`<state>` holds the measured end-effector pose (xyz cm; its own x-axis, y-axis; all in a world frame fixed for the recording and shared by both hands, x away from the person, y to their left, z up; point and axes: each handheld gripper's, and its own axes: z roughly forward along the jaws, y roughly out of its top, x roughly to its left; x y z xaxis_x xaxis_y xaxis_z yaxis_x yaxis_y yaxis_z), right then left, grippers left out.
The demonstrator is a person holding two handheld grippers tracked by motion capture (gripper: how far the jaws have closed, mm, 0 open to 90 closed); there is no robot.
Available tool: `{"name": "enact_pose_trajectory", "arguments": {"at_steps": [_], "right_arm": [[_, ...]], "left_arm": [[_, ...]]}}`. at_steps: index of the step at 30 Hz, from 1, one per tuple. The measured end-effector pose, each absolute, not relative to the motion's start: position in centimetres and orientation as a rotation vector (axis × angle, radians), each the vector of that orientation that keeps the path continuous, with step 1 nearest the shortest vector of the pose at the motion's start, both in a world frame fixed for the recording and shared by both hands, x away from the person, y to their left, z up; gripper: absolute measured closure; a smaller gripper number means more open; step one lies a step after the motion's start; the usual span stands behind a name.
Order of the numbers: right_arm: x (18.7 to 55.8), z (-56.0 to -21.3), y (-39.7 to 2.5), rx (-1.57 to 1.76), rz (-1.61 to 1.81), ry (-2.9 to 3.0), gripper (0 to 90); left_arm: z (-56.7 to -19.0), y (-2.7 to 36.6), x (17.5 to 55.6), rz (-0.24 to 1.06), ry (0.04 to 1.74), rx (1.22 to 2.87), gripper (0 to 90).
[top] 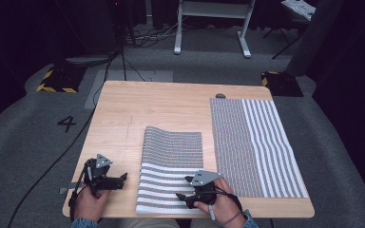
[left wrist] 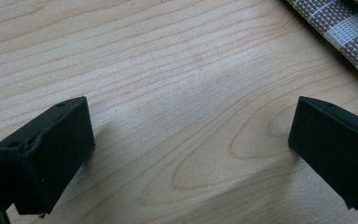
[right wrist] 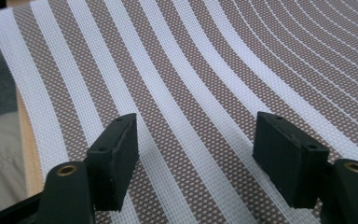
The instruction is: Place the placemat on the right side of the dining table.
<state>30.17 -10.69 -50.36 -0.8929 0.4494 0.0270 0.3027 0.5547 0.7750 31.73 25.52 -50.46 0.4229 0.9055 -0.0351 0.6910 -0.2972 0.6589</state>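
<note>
Two woven brown-and-white striped placemats lie on the wooden table [top: 161, 104]. The nearer placemat [top: 171, 166] sits at the front centre, its far part bowed up slightly. A larger placemat [top: 254, 145] lies flat along the right side. My left gripper [top: 122, 179] rests low at the front left, open, over bare wood [left wrist: 186, 116], with the near placemat's edge [left wrist: 345, 32] at its upper right. My right gripper [top: 183, 197] hovers open above the near placemat's front right part [right wrist: 196, 102]; nothing is between its jaws.
A small dark object [top: 220, 95] lies at the table's far edge by the larger placemat. Cables run across the grey carpet at the left. A white desk frame [top: 214, 23] and yellow-black floor plates [top: 57, 80] stand beyond the table.
</note>
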Motion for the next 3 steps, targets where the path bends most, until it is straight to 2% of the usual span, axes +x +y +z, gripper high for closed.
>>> {"name": "enact_pose_trajectory", "arguments": {"at_steps": [3], "right_arm": [[30.06,-50.38,-10.63,0.606,1.231,2.614,29.5]], "left_arm": [[-50.47,25.52,31.73,0.463,1.344,2.080,0.2]]}}
